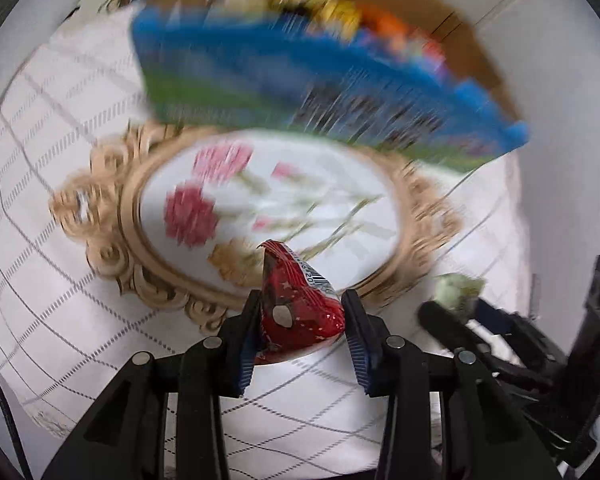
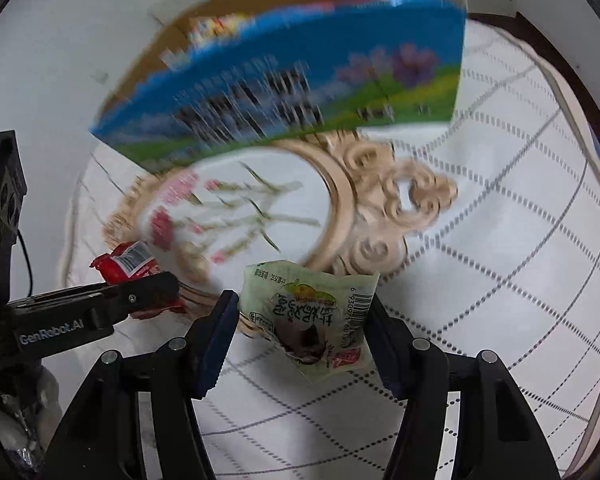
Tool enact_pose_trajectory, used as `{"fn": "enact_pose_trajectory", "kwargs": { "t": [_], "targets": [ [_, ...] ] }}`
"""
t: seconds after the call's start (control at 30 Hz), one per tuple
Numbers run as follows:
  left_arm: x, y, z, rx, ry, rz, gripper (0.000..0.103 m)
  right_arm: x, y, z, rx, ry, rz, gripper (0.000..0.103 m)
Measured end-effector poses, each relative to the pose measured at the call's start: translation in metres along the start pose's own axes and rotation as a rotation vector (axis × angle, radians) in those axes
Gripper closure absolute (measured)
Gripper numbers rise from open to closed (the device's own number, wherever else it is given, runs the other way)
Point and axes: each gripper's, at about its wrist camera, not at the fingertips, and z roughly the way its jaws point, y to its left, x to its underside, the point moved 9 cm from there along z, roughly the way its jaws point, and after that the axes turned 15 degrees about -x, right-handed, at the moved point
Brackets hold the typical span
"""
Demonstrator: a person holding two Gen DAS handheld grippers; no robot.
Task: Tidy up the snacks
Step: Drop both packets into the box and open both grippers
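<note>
A red foil snack packet [image 1: 296, 300] was held clamped between the fingers of the left gripper [image 1: 302, 320], its barcode end pointing forward and up. A pale green snack packet [image 2: 314, 318] with printed characters and a barcode was likewise pinched by the right gripper [image 2: 300, 328], held above the quilted white cloth [image 2: 500, 280] by which the worktop was covered. Just ahead of both grippers an oval tray [image 1: 112, 220] with a carved, cream-coloured rim and a painted pattern of pink flowers was seen on the cloth. Behind the tray a blue and green cardboard box [image 2: 300, 76] was seen, heavily blurred, with colourful snacks [image 1: 332, 4] visible inside it in the left wrist view. The two grippers were positioned side by side, each visible at the edge of the other's view.
</note>
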Motion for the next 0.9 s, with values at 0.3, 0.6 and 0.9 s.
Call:
{"fn": "enact_pose_trajectory", "kwargs": {
  "t": [0.3, 0.6, 0.9],
  "targets": [
    [-0.102, 0.006, -0.082, 0.020, -0.139, 0.033, 0.066, -0.119, 0.048, -0.071, -0.020, -0.145, -0.135, 0.038],
    [-0.167, 0.029, -0.016, -0.144, -0.034, 0.057, 0.066, -0.195, 0.017, -0.022, 0.094, -0.025, -0.126, 0.038],
    [-0.160, 0.038, 0.046, -0.181, 0.112, 0.064, 0.029, -0.184, -0.023, 0.031, 0.166, 0.149, -0.049, 0.004]
  ]
}}
